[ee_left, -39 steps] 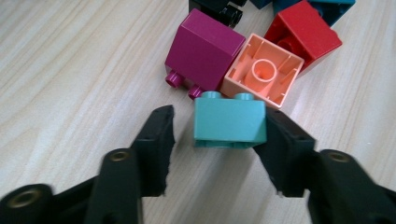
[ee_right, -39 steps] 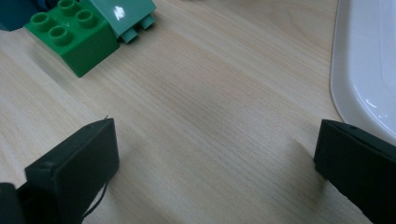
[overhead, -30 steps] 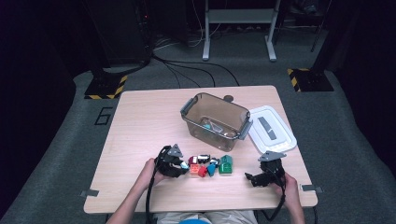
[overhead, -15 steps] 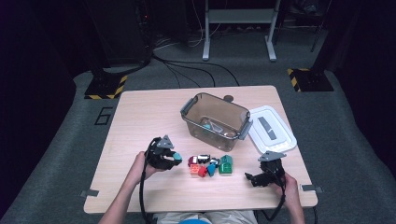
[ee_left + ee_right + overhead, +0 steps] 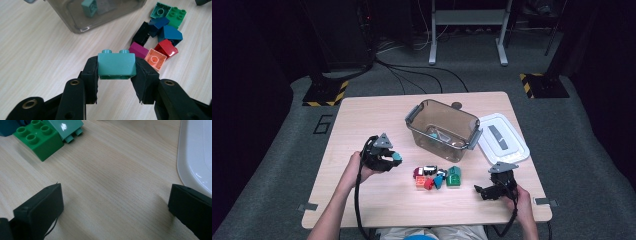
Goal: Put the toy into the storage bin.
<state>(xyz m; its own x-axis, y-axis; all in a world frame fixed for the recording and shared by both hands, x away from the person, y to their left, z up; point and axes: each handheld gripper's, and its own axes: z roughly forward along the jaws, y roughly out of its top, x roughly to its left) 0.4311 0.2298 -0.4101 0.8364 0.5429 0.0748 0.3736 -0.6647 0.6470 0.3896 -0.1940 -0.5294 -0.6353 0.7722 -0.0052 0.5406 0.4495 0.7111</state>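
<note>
Looking down, we see the pale wooden desk (image 5: 362,125) as the largest thing, and on it a clear brown bin (image 5: 442,131) near the middle with a teal piece and a grey piece inside. Just beside the bin, toward the right edge, lies its white lid (image 5: 504,137). In front of the bin sits a loose heap of toy bricks (image 5: 437,176): green, dark blue, black, red, magenta and salmon.

We hold the left gripper (image 5: 384,159) above the desk, left of the heap; its fingers (image 5: 91,72) are closed on a teal brick (image 5: 116,65), pinched by its two ends, studs pointing away from the camera.

We rest the right gripper (image 5: 492,189) low near the front right, its fingers (image 5: 41,207) spread wide apart over bare wood with nothing between them, a green brick (image 5: 38,138) ahead.
</note>
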